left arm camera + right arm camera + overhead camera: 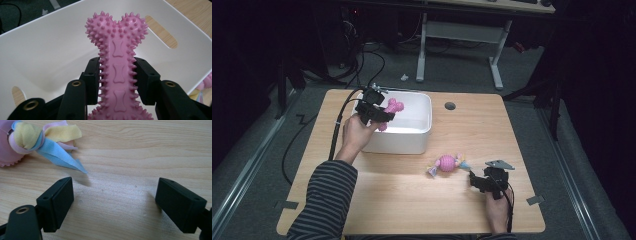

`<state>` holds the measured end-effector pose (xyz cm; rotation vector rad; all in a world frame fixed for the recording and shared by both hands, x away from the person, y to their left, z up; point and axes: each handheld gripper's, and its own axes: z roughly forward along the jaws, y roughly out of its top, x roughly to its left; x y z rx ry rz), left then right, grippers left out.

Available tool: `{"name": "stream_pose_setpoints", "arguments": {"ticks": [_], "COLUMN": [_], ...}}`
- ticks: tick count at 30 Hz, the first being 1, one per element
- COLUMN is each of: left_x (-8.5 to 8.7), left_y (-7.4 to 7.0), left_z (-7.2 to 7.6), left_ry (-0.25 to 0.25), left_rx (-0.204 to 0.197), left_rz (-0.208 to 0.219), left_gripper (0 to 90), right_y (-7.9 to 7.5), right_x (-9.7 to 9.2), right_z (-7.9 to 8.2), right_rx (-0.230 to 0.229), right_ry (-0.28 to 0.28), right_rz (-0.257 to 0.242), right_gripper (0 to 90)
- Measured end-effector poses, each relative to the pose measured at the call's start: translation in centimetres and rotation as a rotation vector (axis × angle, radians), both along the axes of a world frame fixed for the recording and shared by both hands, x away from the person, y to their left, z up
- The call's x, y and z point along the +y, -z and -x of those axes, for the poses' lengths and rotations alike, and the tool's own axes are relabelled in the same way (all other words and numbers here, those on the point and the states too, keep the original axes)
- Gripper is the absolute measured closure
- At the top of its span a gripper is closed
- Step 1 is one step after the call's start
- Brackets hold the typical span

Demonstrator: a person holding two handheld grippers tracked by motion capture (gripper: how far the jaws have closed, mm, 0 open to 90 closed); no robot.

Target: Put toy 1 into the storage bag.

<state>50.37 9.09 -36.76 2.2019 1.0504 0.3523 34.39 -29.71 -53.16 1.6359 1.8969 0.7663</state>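
Note:
A pink spiky bone-shaped toy (117, 65) is clamped by its shaft between the jaws of my left gripper (117, 77), held over the inside of a white bin (45, 55). From above, the left gripper (379, 114) and the pink bone (392, 107) hang over the bin's (422, 107) left part. A pink ball toy with pastel cloth strips (446, 163) lies on the wooden table. My right gripper (115, 200) rests low over bare wood just right of that toy (47, 142), jaws wide apart with nothing between them. Seen from above, the right gripper (476, 176) sits near the table's front right.
The wooden table (422, 200) has a round cable hole (450, 106) beyond the bin. The bin has slot handles (161, 35) in its walls. A white-legged desk frame (462, 45) and cables stand on the floor behind.

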Motion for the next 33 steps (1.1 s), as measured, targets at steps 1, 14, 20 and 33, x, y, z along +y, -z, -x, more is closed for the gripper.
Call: {"name": "stream_pose_setpoints", "arguments": {"ticks": [1, 14, 20, 33], "left_x": [-0.1, -0.4, -1.0, -1.7], "left_y": [0.1, 0.9, 1.4, 2.7], "left_z": [-0.1, -0.6, -0.8, -1.0], "left_ry": [-0.001, -0.008, -0.002, -0.002], "left_rx": [-0.001, 0.001, 0.010, 0.033], "left_rz": [-0.007, -0.023, -0.049, -0.080], "left_gripper": [58.7, 58.7, 58.6, 58.5], "right_y": [0.0, 0.0, 0.0, 0.0], "right_x": [0.0, 0.0, 0.0, 0.0], "right_z": [0.0, 0.0, 0.0, 0.0], "right_rx": [0.000, 0.000, 0.000, 0.000], "right_ry": [0.000, 0.000, 0.000, 0.000], "right_rz": [0.000, 0.000, 0.000, 0.000], "right_gripper": [15.3, 15.3, 15.3, 15.2]}}
